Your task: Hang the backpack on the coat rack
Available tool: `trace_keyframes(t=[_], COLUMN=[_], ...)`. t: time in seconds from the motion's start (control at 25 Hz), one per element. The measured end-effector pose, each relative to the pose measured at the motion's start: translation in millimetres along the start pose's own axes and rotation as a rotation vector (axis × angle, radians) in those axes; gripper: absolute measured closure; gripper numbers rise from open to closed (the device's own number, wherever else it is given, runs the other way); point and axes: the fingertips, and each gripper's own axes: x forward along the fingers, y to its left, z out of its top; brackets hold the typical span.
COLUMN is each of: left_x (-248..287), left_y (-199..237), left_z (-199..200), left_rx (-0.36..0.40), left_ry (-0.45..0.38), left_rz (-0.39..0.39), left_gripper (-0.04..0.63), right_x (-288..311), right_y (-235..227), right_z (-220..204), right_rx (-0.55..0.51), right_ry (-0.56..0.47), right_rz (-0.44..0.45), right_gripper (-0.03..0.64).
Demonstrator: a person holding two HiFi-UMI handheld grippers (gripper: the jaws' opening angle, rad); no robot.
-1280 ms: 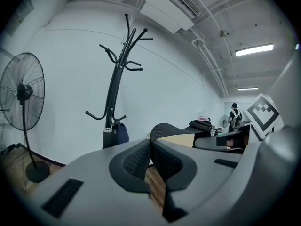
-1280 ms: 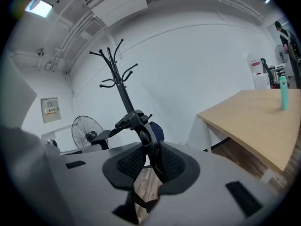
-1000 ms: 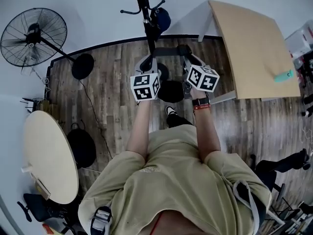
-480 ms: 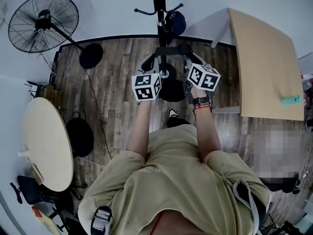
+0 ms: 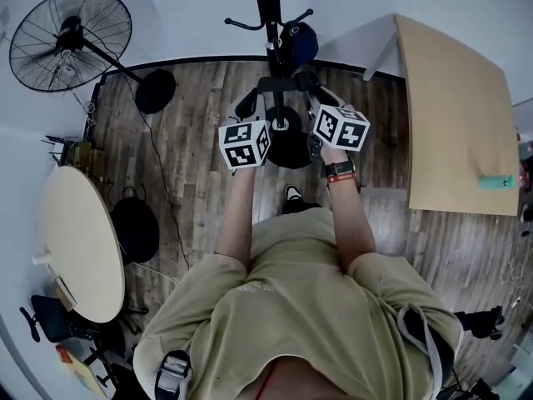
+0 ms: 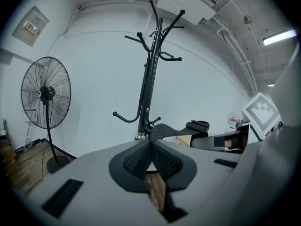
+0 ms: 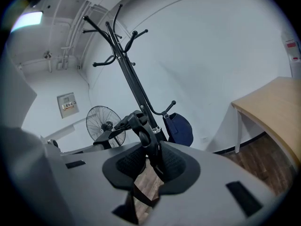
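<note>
Hooks ahead: we face the coat rack [image 5: 268, 11], its black pole rising through the upper centre of the head view. We carry the backpack [image 5: 281, 82] by its strap [image 6: 175, 130], just in front of that pole. Our left gripper [image 6: 150, 155] is clenched on thin webbing at one end of the strap. Our right gripper [image 7: 151, 160] is clamped on a thicker padded part at the other end. Only the strap shows for certain; the bag's body we cannot make out beneath our hands.

In our judgement, the coming move turns on one relation. The strap's long axis runs left to right across the frame, crosswise to the upright pole. The hooks lie beyond it and higher, and both gripper views show them above the jaws. The pole stands about midway between our two hands, so neither is clearly nearer.

The low hook [image 6: 123, 118] left of the pole in the left gripper view is bare, and our left hand looks the closer to it. The low hook right of the pole in the right gripper view already bears a blue bag [image 7: 179, 128]. We judge the strap must rise and go forward to drop over a free prong.
</note>
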Motion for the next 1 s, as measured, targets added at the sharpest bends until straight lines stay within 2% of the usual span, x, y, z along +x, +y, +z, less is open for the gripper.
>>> trace_keyframes(t=[0.44, 1.0], left_x=[45.4, 95.1], left_y=[17.4, 40.0], left_z=[14.3, 22.4], left_rx=[-0.022, -0.069], left_ry=[-0.005, -0.011], left_rz=[0.041, 0.058], left_gripper=[0.569, 0.569], right_x=[47.9, 105.0], right_y=[-11.9, -27.6], right_z=[24.6, 37.7], right_rx=[-0.024, -0.014], right_ry=[0.028, 0.063], right_rz=[0.036, 0.068], right_gripper=[0.52, 0.518])
